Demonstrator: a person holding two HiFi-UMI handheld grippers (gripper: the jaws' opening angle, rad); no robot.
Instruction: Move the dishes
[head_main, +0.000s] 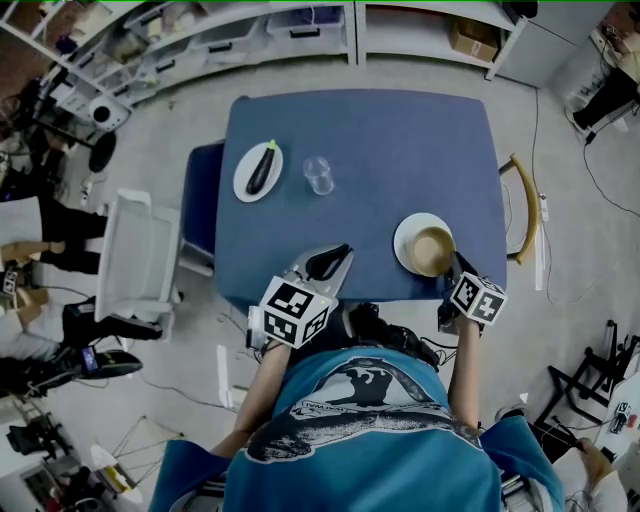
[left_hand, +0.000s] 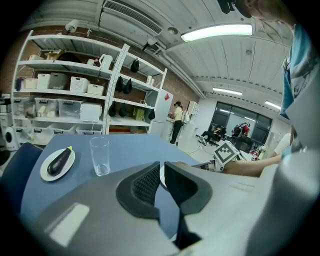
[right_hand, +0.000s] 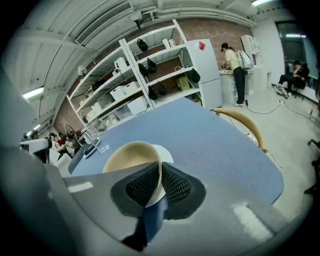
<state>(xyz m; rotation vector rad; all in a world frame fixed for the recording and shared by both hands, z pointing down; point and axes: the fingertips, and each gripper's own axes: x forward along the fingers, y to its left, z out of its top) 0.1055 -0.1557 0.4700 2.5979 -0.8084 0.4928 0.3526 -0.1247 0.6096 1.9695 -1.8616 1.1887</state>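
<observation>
A tan bowl (head_main: 432, 250) rests on a white plate (head_main: 408, 234) near the front right of the blue table (head_main: 400, 150). My right gripper (head_main: 457, 268) is shut on the bowl's near rim; in the right gripper view the rim of the bowl (right_hand: 131, 152) runs between the pads of my right gripper (right_hand: 160, 176), with the plate (right_hand: 165, 153) under it. My left gripper (head_main: 332, 262) hovers at the table's front edge, shut and holding nothing, as the left gripper view (left_hand: 161, 172) confirms. At the far left sit a plate (head_main: 244, 180) with an eggplant (head_main: 262, 170) and an empty glass (head_main: 319, 175).
A wooden chair (head_main: 522, 205) stands at the table's right side and a blue chair (head_main: 203, 200) at its left. A white chair (head_main: 135, 255) stands further left. Shelves (head_main: 250, 30) line the back wall. People are in the background.
</observation>
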